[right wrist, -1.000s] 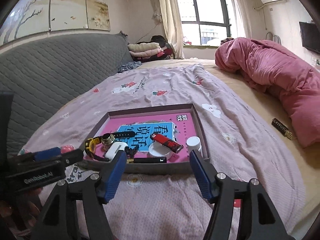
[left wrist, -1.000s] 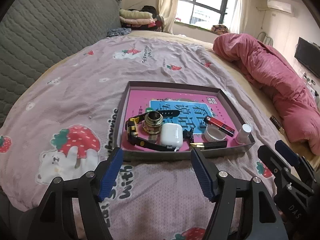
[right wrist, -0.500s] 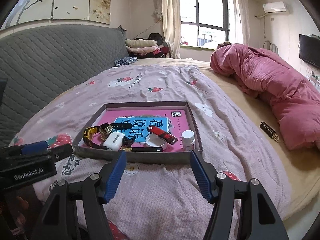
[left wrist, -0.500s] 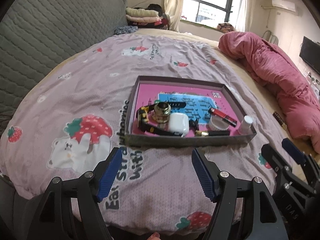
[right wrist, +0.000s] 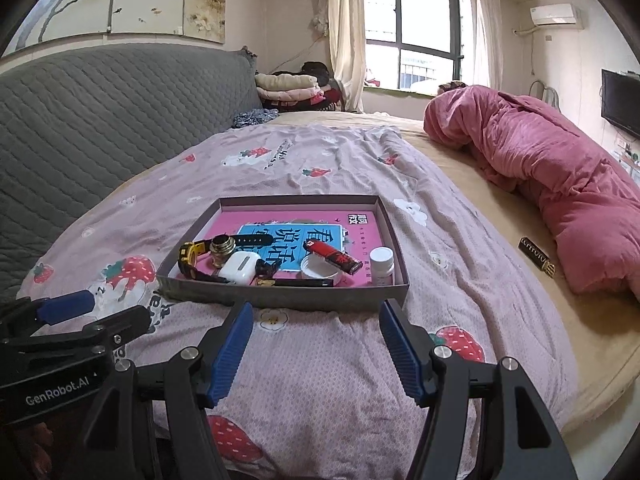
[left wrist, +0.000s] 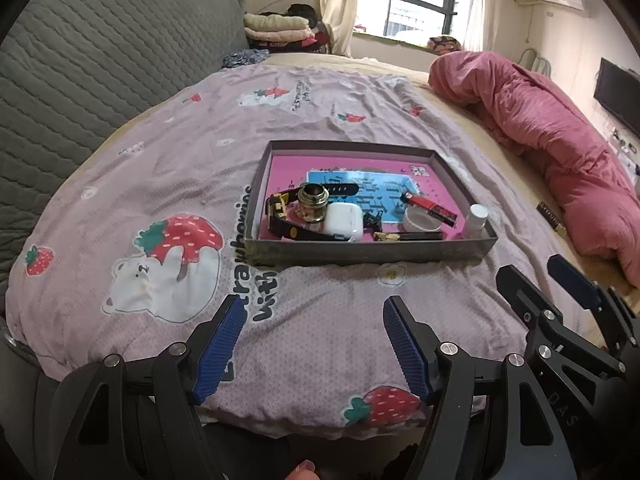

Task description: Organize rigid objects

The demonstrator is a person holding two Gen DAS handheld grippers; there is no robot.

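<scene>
A shallow grey box (left wrist: 360, 254) (right wrist: 280, 298) with a pink lining lies on the bed. In it are a black and yellow watch (left wrist: 280, 216) (right wrist: 190, 258), a brass-capped jar (left wrist: 312, 202) (right wrist: 222, 248), a white earbud case (left wrist: 342, 220) (right wrist: 240, 266), a red lighter (left wrist: 430, 208) (right wrist: 332, 256), a round white lid (left wrist: 420, 222) (right wrist: 320, 270), a black pen (left wrist: 412, 236) and a small white bottle (left wrist: 476, 220) (right wrist: 382, 266). My left gripper (left wrist: 312, 344) and right gripper (right wrist: 316, 348) are open and empty, held back over the bed's near edge.
A pink-lilac strawberry sheet (left wrist: 172, 200) covers the bed. A rolled pink duvet (right wrist: 540, 168) lies at the right. A small dark bar (right wrist: 536, 258) lies on the mattress beside it. A grey quilted headboard (right wrist: 100, 120) runs along the left. Folded clothes (right wrist: 288, 84) sit by the window.
Both grippers have drawn back from the box and risen a little, so the box looks smaller and farther. Both stay open. The items in the box have not moved.
</scene>
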